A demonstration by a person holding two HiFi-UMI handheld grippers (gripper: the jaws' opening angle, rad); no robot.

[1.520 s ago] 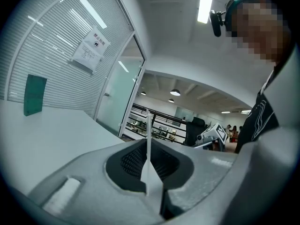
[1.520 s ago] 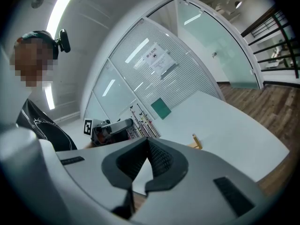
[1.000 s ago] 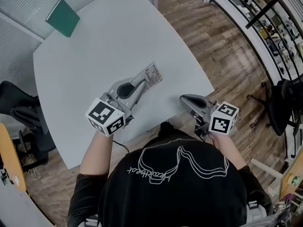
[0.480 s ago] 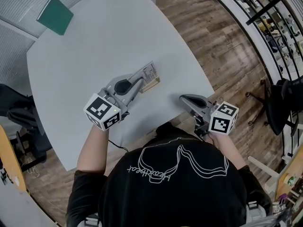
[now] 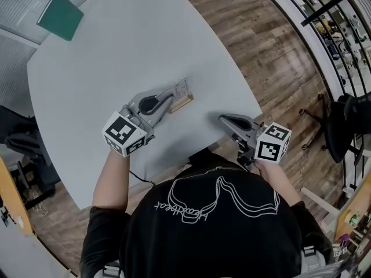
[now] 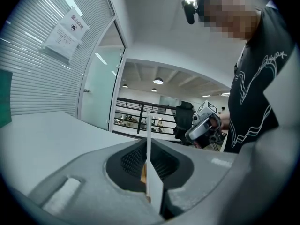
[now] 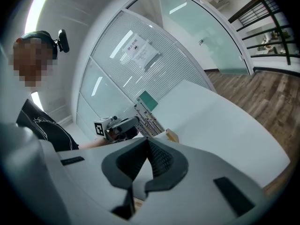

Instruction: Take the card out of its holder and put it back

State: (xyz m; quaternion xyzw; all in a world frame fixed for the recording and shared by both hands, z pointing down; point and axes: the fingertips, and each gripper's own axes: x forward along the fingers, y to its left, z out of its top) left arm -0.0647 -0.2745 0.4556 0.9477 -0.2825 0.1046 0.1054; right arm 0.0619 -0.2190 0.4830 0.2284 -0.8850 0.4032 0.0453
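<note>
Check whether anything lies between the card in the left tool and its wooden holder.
Nothing visible does. The left tool is shut on the card, whose lower edge is right at the wooden holder; the right tool is well off to the side.

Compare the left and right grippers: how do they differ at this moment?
The left gripper pinches the card edge-on; the right gripper is shut on nothing. The left gripper reaches over the table beside the wooden holder; the right gripper hangs by the table's near edge. Both have their jaws closed.
</note>
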